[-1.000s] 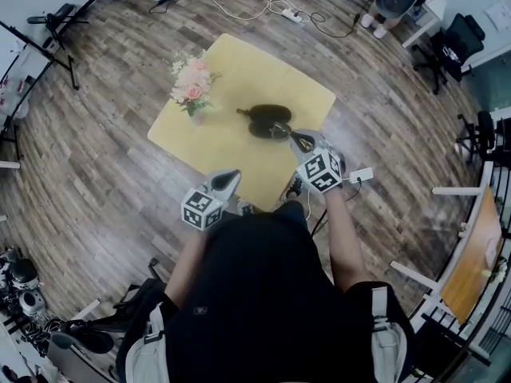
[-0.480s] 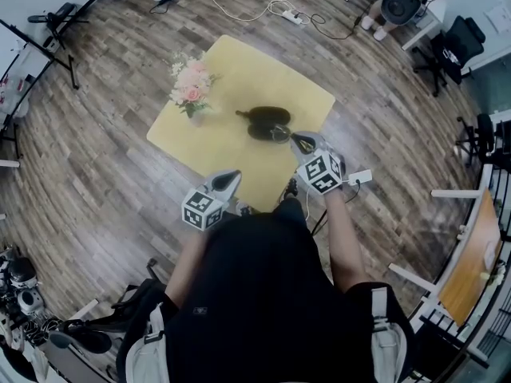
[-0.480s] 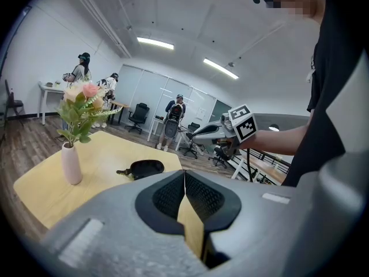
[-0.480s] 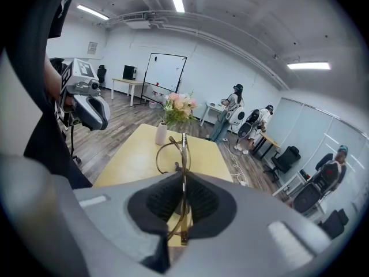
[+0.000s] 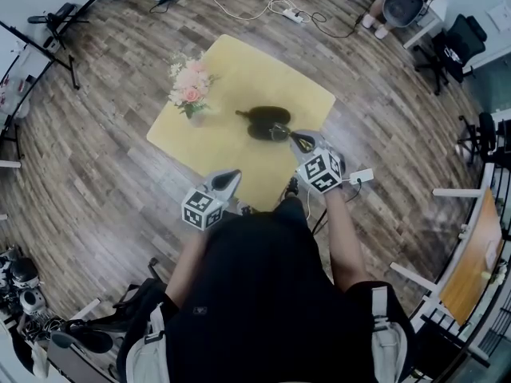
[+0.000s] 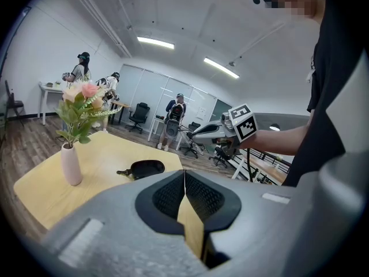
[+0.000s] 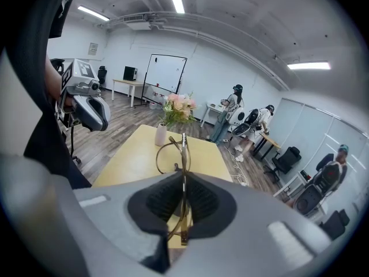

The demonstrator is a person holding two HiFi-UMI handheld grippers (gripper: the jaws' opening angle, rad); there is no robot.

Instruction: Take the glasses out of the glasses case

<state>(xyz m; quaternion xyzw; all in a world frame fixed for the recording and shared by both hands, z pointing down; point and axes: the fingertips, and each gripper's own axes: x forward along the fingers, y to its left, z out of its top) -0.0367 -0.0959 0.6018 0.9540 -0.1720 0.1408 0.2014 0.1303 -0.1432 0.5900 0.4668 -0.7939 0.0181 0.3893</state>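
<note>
A black glasses case lies open near the middle of the yellow table; it also shows in the left gripper view. My right gripper hovers just right of the case, shut on thin gold-framed glasses that stick up between its jaws. The glasses are out of the case, held above the table. My left gripper sits at the table's near edge, shut with nothing in it.
A white vase of pink flowers stands at the table's left corner. Office chairs and cables lie on the wood floor beyond. People stand at desks in the background.
</note>
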